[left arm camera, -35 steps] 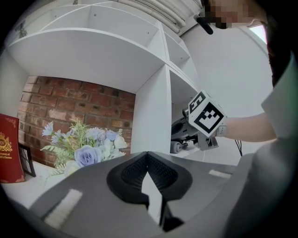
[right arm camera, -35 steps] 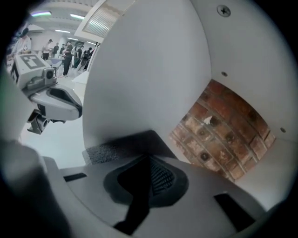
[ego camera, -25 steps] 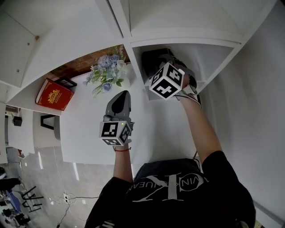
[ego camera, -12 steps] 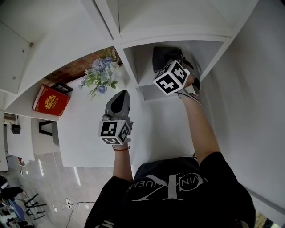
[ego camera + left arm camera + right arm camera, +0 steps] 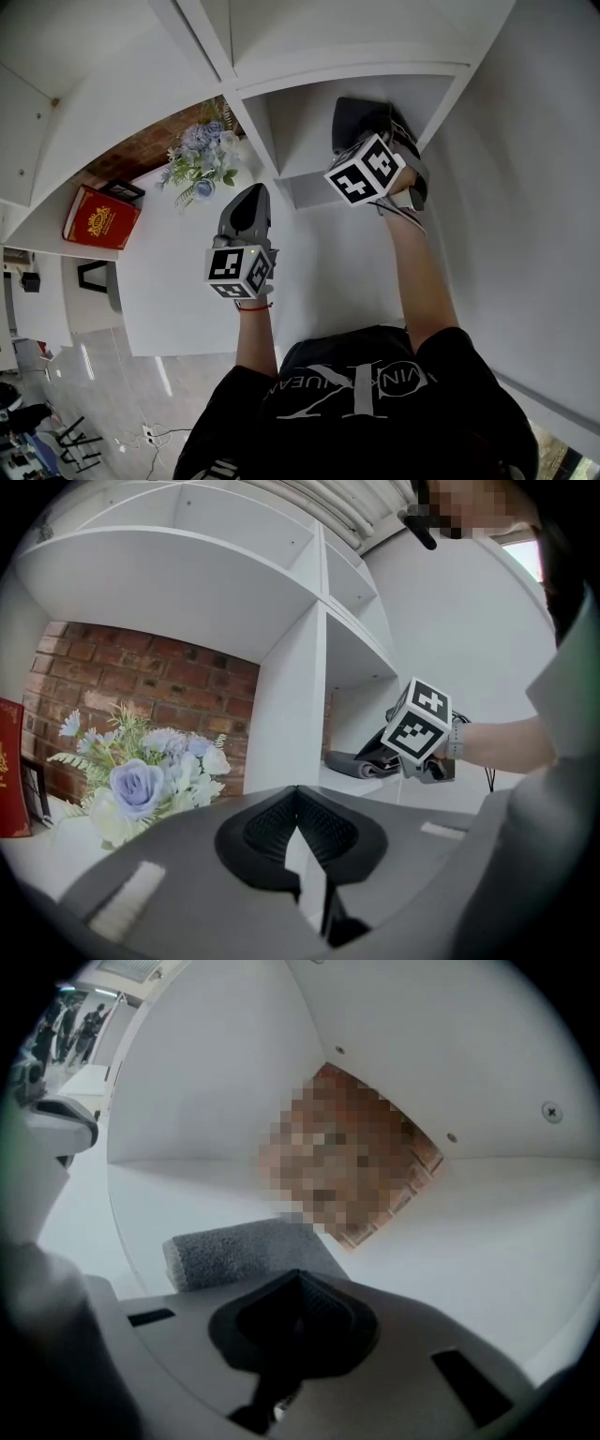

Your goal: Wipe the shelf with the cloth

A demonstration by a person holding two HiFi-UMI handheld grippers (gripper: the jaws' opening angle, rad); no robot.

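The dark grey cloth (image 5: 352, 117) lies folded on the floor of the white shelf (image 5: 309, 173), in the compartment right of the divider. My right gripper (image 5: 384, 141) reaches into that compartment, shut on the cloth, its jaw tips hidden behind its marker cube. In the right gripper view the cloth (image 5: 239, 1251) sticks out to the left from under the shut right gripper (image 5: 300, 1279), flat on the shelf floor (image 5: 469, 1241). My left gripper (image 5: 253, 192) hovers outside the shelf over the white top, shut and holding nothing. In its own view the left gripper (image 5: 298, 794) faces the cloth (image 5: 354, 763).
A white vertical divider (image 5: 251, 131) bounds the compartment on the left. A bunch of pale blue flowers (image 5: 197, 159) and a red book (image 5: 98, 217) stand on the white top (image 5: 187, 281) to the left, in front of a brick wall (image 5: 141, 677).
My right gripper and the cloth have slid rightward in the compartment, away from the divider. The left gripper has stayed about where it was.
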